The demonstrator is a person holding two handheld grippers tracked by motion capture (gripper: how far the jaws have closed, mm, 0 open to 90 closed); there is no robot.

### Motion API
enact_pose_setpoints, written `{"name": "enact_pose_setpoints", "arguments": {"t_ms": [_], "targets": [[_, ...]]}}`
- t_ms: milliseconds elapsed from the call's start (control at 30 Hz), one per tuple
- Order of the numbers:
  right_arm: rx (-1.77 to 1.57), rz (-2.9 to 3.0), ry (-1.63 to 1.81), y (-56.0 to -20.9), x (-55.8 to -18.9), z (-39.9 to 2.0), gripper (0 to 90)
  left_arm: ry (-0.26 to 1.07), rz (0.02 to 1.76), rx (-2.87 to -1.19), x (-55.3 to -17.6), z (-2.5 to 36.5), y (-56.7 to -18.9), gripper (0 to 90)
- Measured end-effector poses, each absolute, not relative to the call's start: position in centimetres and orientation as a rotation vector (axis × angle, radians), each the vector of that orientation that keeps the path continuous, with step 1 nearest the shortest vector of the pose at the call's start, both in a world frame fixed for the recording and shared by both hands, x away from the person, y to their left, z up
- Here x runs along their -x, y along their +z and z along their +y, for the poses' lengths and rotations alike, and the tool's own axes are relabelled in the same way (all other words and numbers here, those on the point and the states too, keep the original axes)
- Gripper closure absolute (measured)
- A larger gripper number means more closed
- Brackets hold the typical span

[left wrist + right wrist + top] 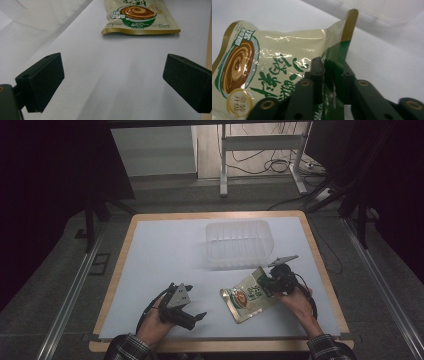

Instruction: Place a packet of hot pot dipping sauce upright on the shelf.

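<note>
A cream and green food pouch [247,296] with a bowl picture lies on the white table, right of centre. My right gripper [271,283] is shut on the pouch's right edge; in the right gripper view the pouch [274,65] is pinched between the two black jaws, its edge folded up at my right gripper [329,72]. My left gripper [192,316] rests near the front edge, left of the pouch, open with nothing between its pads. In the left gripper view the pouch [140,17] lies ahead of my open left gripper [112,82].
A clear plastic tub [239,243] stands on the table behind the pouch. The white sheet [160,255] covers a wood-edged table. Table legs and cables are on the floor beyond.
</note>
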State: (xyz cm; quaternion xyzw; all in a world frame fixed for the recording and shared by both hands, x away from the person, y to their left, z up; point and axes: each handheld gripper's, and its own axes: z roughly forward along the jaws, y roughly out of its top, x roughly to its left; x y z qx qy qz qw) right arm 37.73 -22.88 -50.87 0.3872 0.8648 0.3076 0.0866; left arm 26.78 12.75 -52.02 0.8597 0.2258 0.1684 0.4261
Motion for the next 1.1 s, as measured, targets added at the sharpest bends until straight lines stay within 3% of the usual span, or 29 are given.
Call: {"name": "enact_pose_setpoints", "arguments": {"t_ms": [67, 133, 567, 1100], "targets": [[-1.152, 2.583, 0.918, -50.9, -37.7, -22.7, 87.7, 0.421, 0.564, -2.149, -26.8, 12.7, -52.0, 3.2], [-1.149, 2.584, 0.899, -50.9, -37.6, -22.5, 88.9, 0.422, 0.565, -2.149, -26.8, 12.8, -52.0, 3.3], [-1.182, 2.542, 0.903, -50.0, -36.9, -22.3, 89.1, 0.426, 0.569, -2.144, -26.8, 12.8, -52.0, 3.3], [-1.287, 2.544, 1.13, -46.0, -36.5, -23.3, 89.0, 0.436, 0.573, -2.141, -26.8, 13.0, -51.9, 3.3]]}}
